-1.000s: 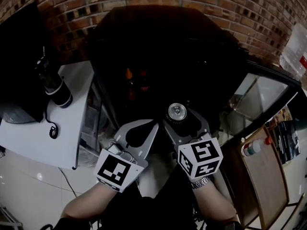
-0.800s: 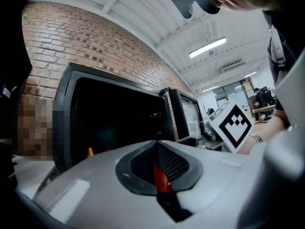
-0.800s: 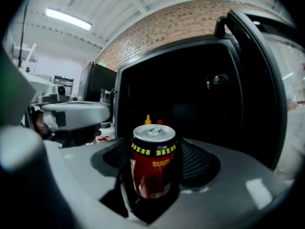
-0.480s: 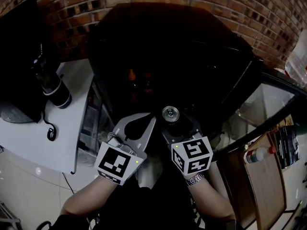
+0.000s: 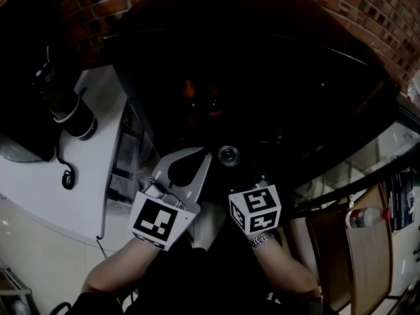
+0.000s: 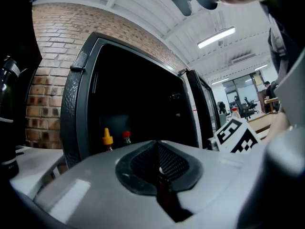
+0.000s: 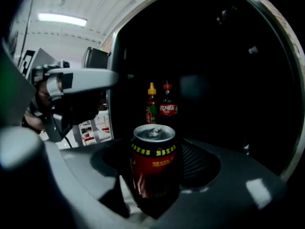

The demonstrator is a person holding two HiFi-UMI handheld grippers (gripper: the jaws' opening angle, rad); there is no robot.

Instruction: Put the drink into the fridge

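A red drink can with a silver top stands upright between the jaws of my right gripper, which is shut on it. In the head view the can sits at the mouth of the dark open fridge, just ahead of my right gripper. My left gripper is to its left, jaws closed together with nothing in them, and appears in the left gripper view facing the fridge opening. Inside the fridge stand a yellow-capped bottle and a red-capped bottle.
The fridge door hangs open to the right. A white counter at the left carries a dark appliance and a cable. A brick wall rises behind. A wooden table with a bottle is at right.
Both grippers have moved forward toward the fridge opening, and the can has travelled with the right one deeper into the dark mouth. The view has tilted closer to the fridge.
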